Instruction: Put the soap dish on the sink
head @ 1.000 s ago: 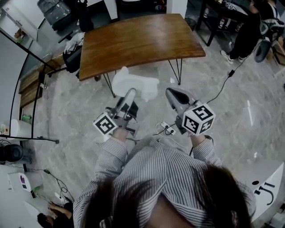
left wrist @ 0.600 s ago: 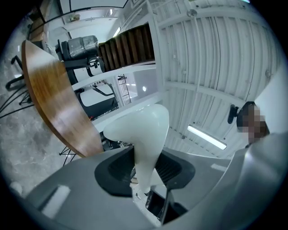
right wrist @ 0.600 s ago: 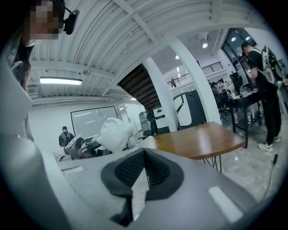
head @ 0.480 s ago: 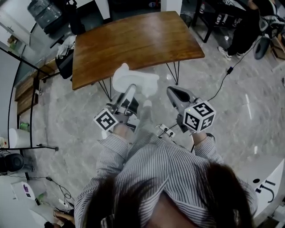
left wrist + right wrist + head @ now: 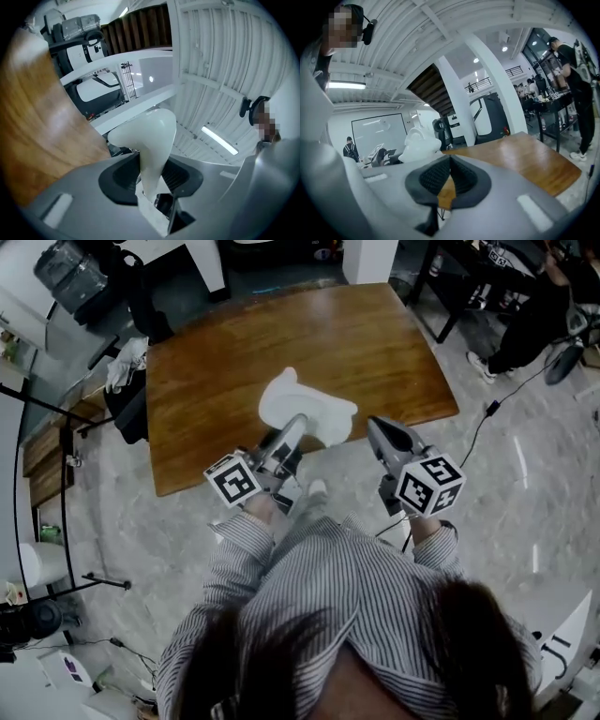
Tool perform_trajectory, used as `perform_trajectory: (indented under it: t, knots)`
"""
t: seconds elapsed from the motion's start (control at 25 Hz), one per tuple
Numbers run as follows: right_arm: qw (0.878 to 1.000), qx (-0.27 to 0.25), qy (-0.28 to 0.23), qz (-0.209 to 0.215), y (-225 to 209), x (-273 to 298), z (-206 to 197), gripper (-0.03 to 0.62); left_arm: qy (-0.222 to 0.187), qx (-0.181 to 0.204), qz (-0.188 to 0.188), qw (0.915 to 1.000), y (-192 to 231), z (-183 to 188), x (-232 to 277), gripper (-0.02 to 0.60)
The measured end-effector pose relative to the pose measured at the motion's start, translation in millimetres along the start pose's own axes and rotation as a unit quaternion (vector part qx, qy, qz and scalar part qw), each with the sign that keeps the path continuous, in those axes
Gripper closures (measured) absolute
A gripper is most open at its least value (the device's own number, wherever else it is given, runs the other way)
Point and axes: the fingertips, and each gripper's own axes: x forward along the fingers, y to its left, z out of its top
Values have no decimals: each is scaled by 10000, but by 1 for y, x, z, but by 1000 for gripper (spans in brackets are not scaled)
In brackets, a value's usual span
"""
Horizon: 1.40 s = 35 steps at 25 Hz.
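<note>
Gripping the white soap dish (image 5: 309,407) in our left gripper (image 5: 297,422) above the wooden tabletop (image 5: 225,352), we hold our right gripper (image 5: 382,427) beside it — jaws pressed together, nothing between them.

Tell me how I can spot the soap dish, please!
Find the big brown wooden table. Just over its near edge, the left tool pinches the soap dish. It is the only white thing over the table, smooth and curvy, and the right tool beside it grips nothing.
</note>
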Motion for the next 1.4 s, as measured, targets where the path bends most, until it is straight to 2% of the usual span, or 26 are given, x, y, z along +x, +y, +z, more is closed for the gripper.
perform_trajectory:
  t: [0.08, 0.24, 0.48, 0.64, 0.8, 1.24, 1.4]
  knots:
    - [9999, 49, 91, -66, -16, 32, 9, 592, 115, -84, -73, 9999, 22, 22, 17, 447]
    - [9994, 226, 64, -238, -28, 47, 14, 592, 273, -65, -131, 9995, 33, 32, 27, 447]
    - [9988, 270, 373, -157, -44, 108, 23, 592, 378, -293, 132, 9988, 89, 66, 56, 447]
    - [9983, 330, 424, -216, -57, 123, 28, 592, 468, -476, 216, 9975, 108, 67, 70, 447]
    - [9977, 351, 527, -221, -74, 133, 26, 592, 583, -480, 592, 9954, 140, 64, 79, 447]
    - [9963, 373, 734, -225, -124, 178, 29, 592, 706, -1102, 799, 9882, 196, 56, 128, 448]
    - [9958, 267, 848, -214, -148, 197, 33, 592, 813, -1042, 990, 9863, 215, 54, 153, 447]
